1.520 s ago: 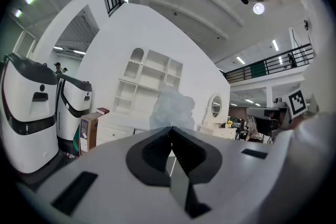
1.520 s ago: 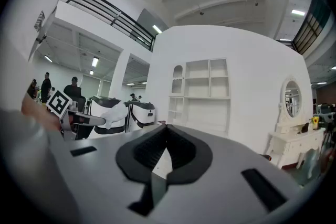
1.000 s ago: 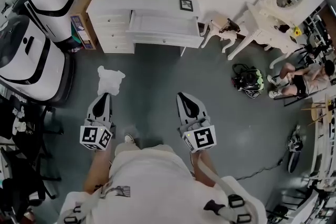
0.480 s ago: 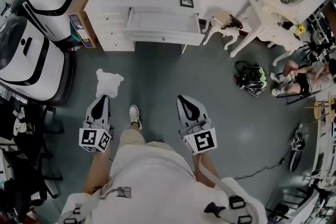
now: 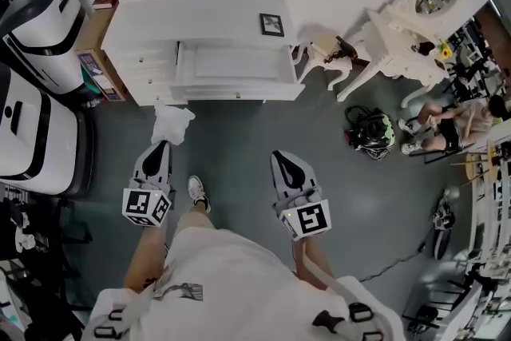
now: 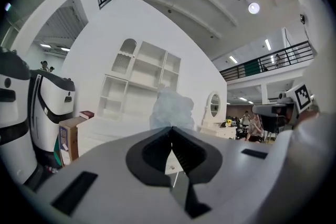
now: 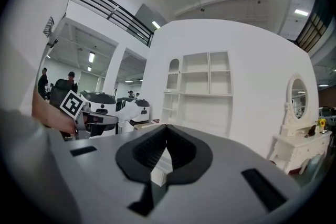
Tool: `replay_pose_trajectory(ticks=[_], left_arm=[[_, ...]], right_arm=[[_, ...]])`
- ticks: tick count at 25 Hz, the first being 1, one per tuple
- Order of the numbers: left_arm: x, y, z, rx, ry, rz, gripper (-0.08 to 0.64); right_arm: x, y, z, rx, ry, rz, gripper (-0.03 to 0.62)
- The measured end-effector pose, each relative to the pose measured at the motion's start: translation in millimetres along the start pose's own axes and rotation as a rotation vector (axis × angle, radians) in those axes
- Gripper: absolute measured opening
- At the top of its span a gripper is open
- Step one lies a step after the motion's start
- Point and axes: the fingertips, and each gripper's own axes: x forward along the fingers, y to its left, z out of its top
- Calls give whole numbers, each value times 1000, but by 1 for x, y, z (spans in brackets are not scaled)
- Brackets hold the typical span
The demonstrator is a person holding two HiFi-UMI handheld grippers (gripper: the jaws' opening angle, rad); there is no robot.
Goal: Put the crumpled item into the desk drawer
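You hold the crumpled item (image 5: 172, 124) out in front of the open desk drawer (image 5: 239, 94).
Your left gripper (image 5: 159, 146) has its jaws clamped fully together on the item's near edge. The bulk sticks out past the tips, probably so it can drop freely once it is over the drawer. The item is just short of the drawer's front rim, near its left corner, and above the floor (image 5: 231, 140) rather than the opening. Your right gripper (image 5: 282, 157) is closed on nothing and held level alongside, clear of the drawer.

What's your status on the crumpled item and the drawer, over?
Left gripper shut on crumpled item; right gripper shut, empty. Desk drawer open ahead, item not yet in it. Nothing seen blocking the way.
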Motion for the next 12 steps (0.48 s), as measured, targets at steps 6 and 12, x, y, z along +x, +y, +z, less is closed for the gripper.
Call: replay_pose_trajectory(ticks=[6,12], left_arm=[[104,89,15,-33,18,-61,15],[168,145,13,-65,55,-109,15]], right_arm=[[144,-19,25,-8,1,-11,11],[222,-29,27,-6,40,-38,11]])
